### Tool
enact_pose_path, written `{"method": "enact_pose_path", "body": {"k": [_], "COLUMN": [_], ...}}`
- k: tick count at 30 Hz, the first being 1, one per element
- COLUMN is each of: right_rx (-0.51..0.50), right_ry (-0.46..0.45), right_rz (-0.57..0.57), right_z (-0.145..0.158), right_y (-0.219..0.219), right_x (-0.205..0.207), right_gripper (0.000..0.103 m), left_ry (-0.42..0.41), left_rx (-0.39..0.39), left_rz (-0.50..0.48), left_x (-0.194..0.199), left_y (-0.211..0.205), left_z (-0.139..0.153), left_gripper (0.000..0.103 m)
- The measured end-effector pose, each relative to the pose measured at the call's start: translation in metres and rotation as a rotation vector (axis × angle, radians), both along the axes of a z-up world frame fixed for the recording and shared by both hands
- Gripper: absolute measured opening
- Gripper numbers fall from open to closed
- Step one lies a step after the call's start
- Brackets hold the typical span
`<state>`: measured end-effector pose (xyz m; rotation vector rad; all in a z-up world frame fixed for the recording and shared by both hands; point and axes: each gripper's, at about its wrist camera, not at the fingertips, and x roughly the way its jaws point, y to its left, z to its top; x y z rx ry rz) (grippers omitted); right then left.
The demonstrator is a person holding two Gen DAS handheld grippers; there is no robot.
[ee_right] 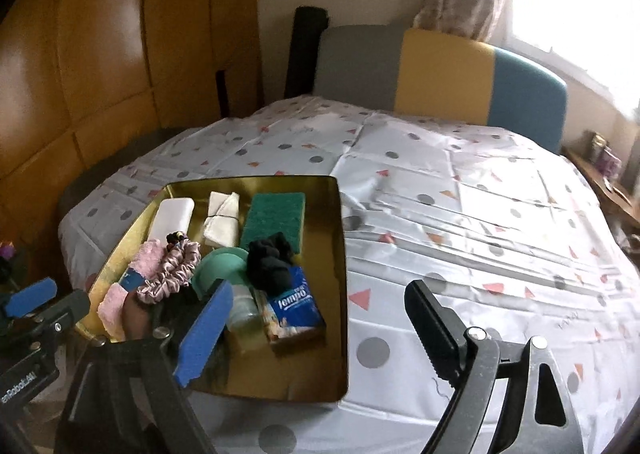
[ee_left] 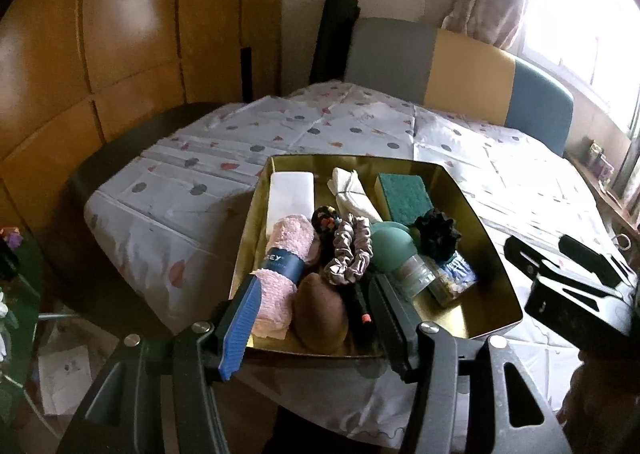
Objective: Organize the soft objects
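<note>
A gold tray (ee_left: 486, 226) on the table holds the soft things: a pink towel (ee_left: 286, 244) with a blue band, a brown egg-shaped sponge (ee_left: 320, 314), a pink satin scrunchie (ee_left: 350, 256), a black scrunchie (ee_left: 436, 234), a teal puff (ee_left: 390, 244), a green scouring sponge (ee_left: 402, 194), a cream cloth (ee_left: 352, 190) and a white block (ee_left: 290, 190). My left gripper (ee_left: 316, 282) hovers open over the tray's near end, its pads apart from the brown sponge seen between them. My right gripper (ee_right: 320, 290) stands wide open and empty over the tray's right edge (ee_right: 342, 254).
A tissue pack (ee_right: 298, 310) and a clear jar (ee_right: 244, 310) also lie in the tray. A spotted tablecloth (ee_right: 460, 214) covers the table right of and behind the tray. A grey, yellow and blue chair back (ee_right: 440, 70) stands at the far edge, with wooden cupboards (ee_left: 120, 54) to the left.
</note>
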<state>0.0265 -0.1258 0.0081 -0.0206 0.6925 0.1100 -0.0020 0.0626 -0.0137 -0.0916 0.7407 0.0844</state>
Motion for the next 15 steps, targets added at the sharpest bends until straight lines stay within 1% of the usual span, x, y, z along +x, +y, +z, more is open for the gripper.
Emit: {"method": "enact_pose_path", "body": {"k": [3,5,10,15], "right_rx": [0.025,0.024,0.012,0.012], "right_ry": [-0.012,-0.017,-0.036,-0.033], "right_rz": [-0.022,-0.018,-0.002,0.01], "right_z": [0.002,0.004,0.008,0.008], "right_y": [-0.004,-0.002,0.005,0.009], "right_x": [-0.009,-0.012,-0.016,-0.017], "right_gripper": [0.088,0.088,0.088,0.088], "left_ry": [-0.022,-0.033,-0.036,-0.036], "left_rx": [0.014,0.017,0.02,0.016], "left_rz": [0.013,0.016,0.021,0.02], "left_x": [-0.006,-0.008,-0.01,-0.01], "left_y": [-0.001,-0.001,-0.001,-0.001], "left_z": [0.002,0.004,0.005,0.006], "left_gripper": [0.057,0.057,0.057,0.057]}}
